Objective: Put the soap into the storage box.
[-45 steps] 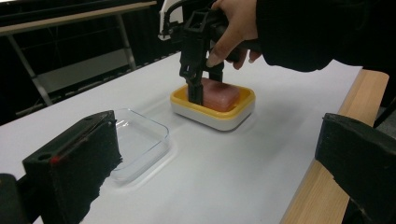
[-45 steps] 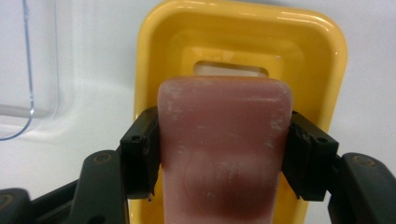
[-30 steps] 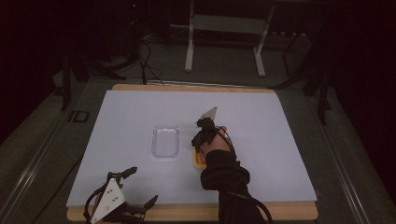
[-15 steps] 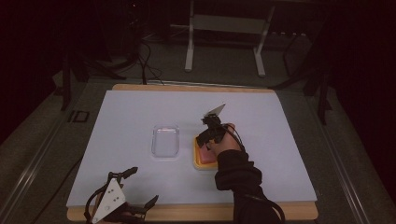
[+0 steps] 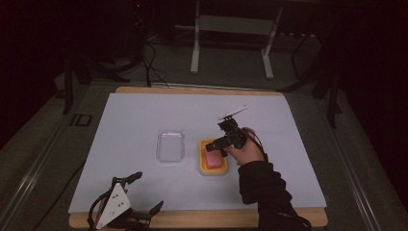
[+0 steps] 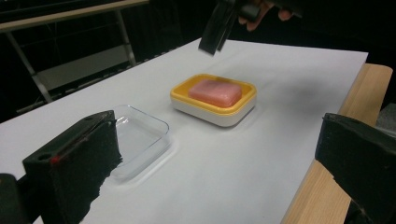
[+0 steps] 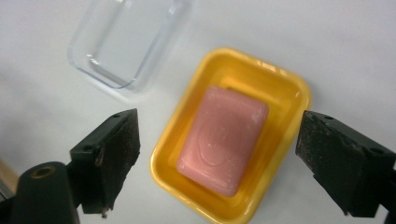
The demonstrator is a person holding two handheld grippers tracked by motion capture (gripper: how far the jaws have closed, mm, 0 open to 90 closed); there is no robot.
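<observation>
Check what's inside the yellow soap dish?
A pink soap bar lies flat in the yellow soap dish, at a slight angle, with bare dish floor around it. The bar covers whatever is beneath it. The right tool hovers open above.

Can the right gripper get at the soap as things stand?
Probably yes: the right gripper hangs open over the pink soap, which lies uncovered in the yellow dish; the clear lid sits aside.

A dark room: a grey metal stand (image 5: 231, 36) on grey floor (image 5: 163, 62) beyond the white-covered wooden table (image 5: 144, 110).
</observation>
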